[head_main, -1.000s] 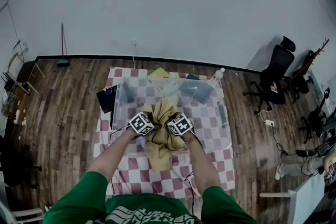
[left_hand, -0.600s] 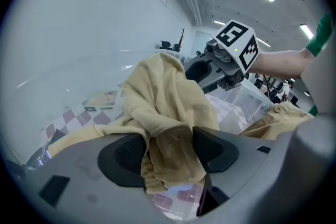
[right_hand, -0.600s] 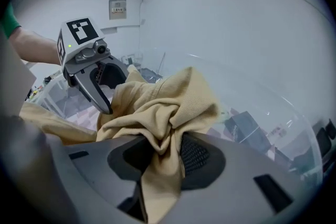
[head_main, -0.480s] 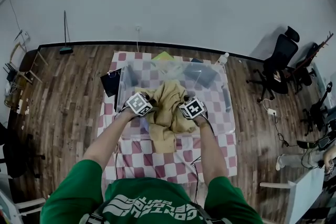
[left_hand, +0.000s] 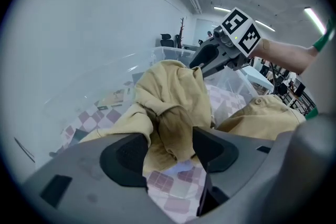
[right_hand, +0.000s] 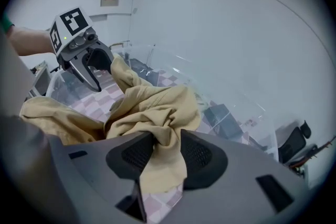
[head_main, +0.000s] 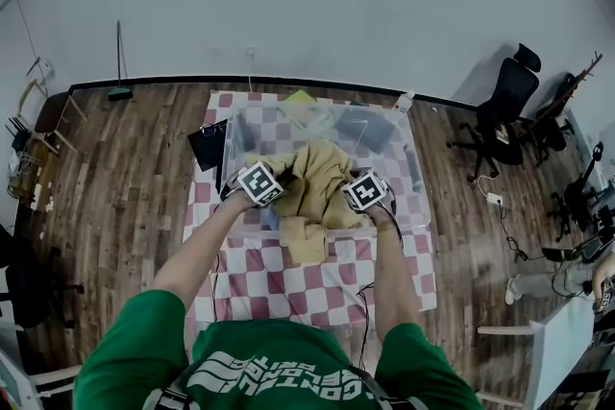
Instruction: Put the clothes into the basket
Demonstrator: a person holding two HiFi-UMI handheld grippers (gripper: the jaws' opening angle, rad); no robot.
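The left tool [left_hand: 169,152] and right tool [right_hand: 167,155], jaws just opening, each pinch the tan garment [head_main: 322,178] draped across the near rim of the clear basket [head_main: 229,144], so carry it farther in before releasing.

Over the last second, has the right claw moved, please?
Yes: the right claw went toward the basket's right wall; its jaws have just been opening, garment between them.
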